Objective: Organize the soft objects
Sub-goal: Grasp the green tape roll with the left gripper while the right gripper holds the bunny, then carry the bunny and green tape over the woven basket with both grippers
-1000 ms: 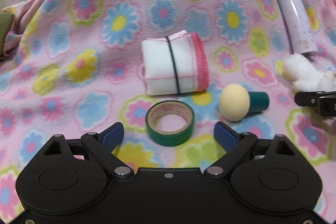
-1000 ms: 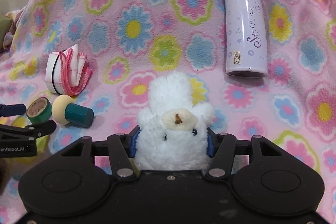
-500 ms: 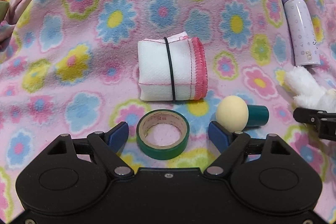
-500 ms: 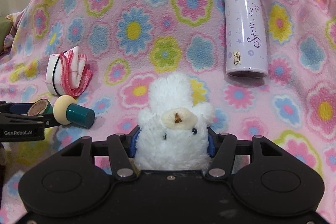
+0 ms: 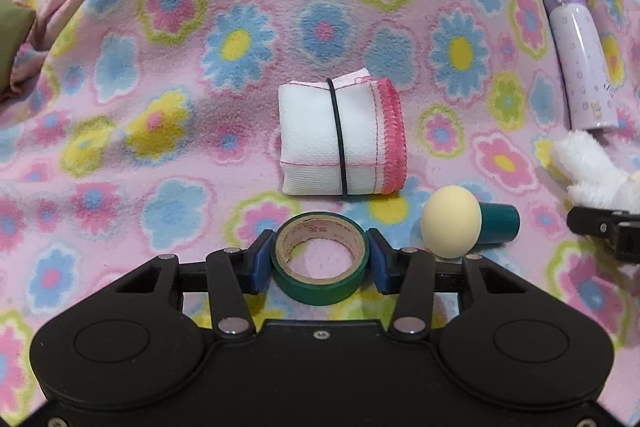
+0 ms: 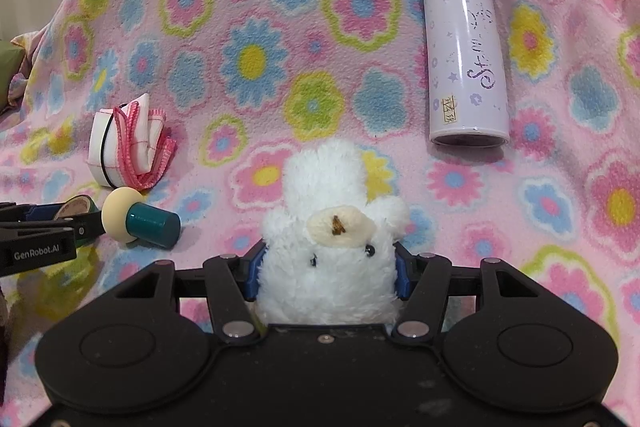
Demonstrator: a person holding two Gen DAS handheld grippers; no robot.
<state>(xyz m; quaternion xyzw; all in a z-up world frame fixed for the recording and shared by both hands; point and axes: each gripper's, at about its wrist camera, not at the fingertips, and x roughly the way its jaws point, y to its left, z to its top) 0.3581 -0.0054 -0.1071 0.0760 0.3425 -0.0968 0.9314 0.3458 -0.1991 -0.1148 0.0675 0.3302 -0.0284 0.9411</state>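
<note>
- A pink fleece blanket point(image 5: 120, 187) printed with blue, pink, yellow and green flowers covers the whole surface in both wrist views
- The left gripper point(image 5: 319, 259) sits low over the blanket, and its jaws have just been closing; its blue pads point(image 5: 258, 263) now press on both sides of a roll of green tape point(image 5: 320, 267) that lies flat on the blanket
- Just behind the tape lies a folded white cloth point(image 5: 312, 139) with a pink stitched edge, bound by a thin black band
- To the right of the tape, close beside the left gripper's right finger, a cream ball on a short teal cylinder point(image 5: 452, 223) lies on its side
- The right gripper point(image 6: 326, 273) is clamped on a white fluffy toy point(image 6: 328, 227), its blue pads sunk into the fur on either side; the toy's cream snout and small dark eyes face up
- In the left wrist view the toy point(image 5: 588, 167) shows at the far right edge, with the tip of the right gripper point(image 5: 608, 227) below it
- A lilac bottle point(image 6: 466, 55) with a purple cap lies on the blanket beyond the toy and to its right, apart from it
- In the right wrist view the left gripper point(image 6: 40, 227) reaches in from the left edge, beside the ball and cylinder
</note>
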